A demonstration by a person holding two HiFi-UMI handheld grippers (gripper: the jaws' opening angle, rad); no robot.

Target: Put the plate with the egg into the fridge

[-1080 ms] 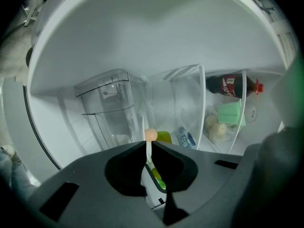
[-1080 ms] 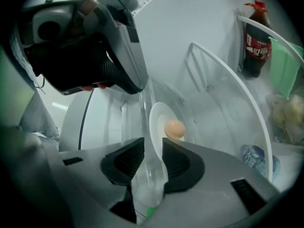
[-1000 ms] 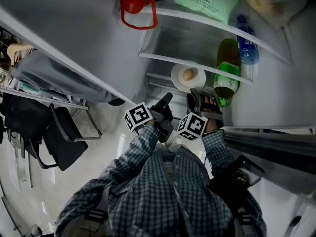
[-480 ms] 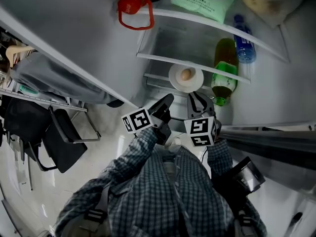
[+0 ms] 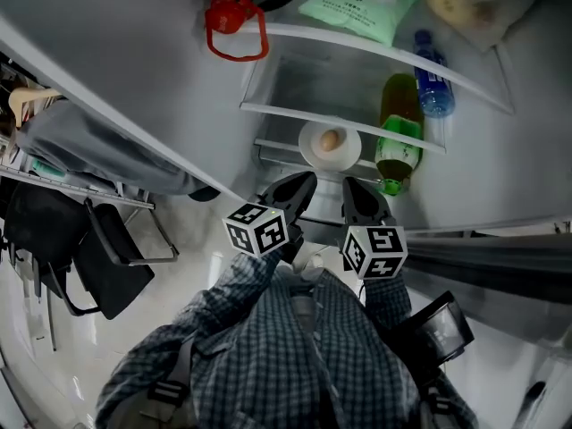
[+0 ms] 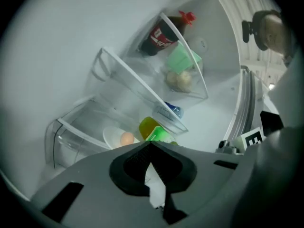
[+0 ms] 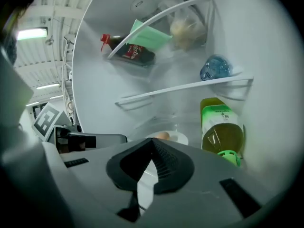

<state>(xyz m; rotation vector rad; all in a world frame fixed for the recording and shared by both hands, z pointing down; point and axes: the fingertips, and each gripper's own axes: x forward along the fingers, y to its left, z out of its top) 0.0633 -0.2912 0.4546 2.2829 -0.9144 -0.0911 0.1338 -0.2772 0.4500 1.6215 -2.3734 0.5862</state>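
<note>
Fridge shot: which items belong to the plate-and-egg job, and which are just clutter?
Job:
- plate, already on a shelf
- egg on it
- fridge

Lying about:
- green-capped drink bottle
- blue water bottle
- green packet
- red-capped dark bottle
- chair

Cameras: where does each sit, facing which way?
Head view: on the head, steeply down into the fridge; sleeves, left tongs, right tongs show.
Left gripper view: on left tongs, along shut jaws into fridge; right tongs at right.
Right gripper view: on right tongs, along shut jaws at shelves; left tongs at left.
Shared: plate, egg, green bottle in all.
</note>
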